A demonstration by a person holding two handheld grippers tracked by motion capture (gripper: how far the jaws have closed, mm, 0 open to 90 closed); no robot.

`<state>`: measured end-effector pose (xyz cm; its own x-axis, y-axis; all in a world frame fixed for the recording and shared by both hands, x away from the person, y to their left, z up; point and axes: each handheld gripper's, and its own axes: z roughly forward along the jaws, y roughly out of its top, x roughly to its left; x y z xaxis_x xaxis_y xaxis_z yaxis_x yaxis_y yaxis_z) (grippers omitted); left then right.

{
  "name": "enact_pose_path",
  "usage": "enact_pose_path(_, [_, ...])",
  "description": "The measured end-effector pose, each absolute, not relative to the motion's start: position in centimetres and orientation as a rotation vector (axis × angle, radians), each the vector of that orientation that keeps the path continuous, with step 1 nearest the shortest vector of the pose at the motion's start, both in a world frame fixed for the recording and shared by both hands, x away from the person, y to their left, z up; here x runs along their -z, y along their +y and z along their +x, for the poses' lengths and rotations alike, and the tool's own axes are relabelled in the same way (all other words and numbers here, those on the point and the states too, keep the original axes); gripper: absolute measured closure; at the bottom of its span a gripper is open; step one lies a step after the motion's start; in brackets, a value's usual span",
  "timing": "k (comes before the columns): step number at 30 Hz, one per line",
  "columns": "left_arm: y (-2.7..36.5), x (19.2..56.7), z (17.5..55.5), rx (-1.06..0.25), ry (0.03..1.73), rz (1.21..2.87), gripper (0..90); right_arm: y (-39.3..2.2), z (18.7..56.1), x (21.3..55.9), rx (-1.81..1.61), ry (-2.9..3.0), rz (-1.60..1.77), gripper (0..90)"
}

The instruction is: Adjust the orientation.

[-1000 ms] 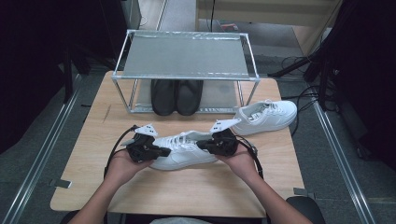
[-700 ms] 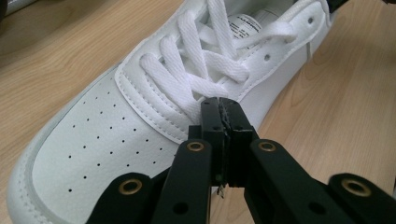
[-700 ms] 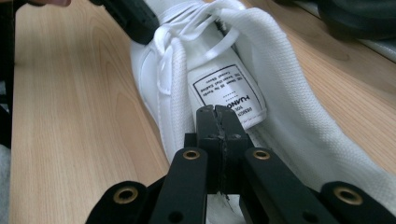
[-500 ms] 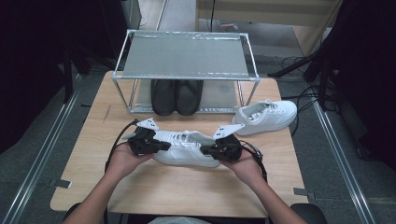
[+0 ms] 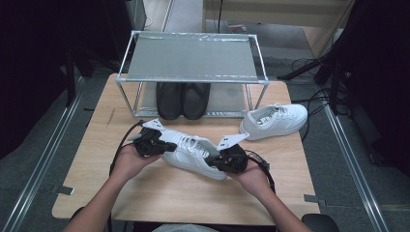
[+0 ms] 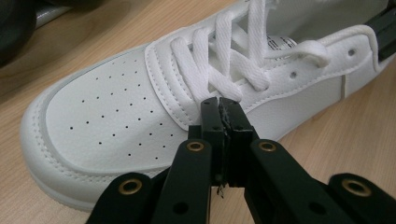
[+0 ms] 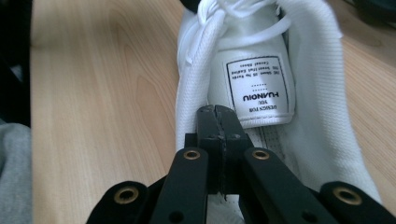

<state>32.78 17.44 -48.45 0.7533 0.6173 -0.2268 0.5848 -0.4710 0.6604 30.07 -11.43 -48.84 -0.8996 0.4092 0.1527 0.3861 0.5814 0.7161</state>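
Surface (image 5: 96, 193): white sneaker (image 5: 193, 153) in front of rack (image 5: 191, 58), heel swung nearer the person than a second ago. Left claw (image 6: 219, 103) closed at its laces, right claw (image 7: 217, 112) closed at its heel opening; neither visibly gripping.

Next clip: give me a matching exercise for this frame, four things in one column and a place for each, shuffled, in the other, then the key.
Things:
1. black shoes
2. far white sneaker
3. near white sneaker
4. rack

Places:
A. between the left gripper and the right gripper
B. on the table's right side, beside the rack
C. at the table's far edge
D. under the rack's shelf

Pairs: 1-D, 2-B, 3-A, 4-C
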Motion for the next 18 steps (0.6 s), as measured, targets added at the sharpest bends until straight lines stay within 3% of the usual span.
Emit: enact_pose_path(18, [17.46,48.66,33.44,-0.065,0.907,2.170,89.6,-11.00,29.26,48.45,-1.262,2.845,0.681,90.0])
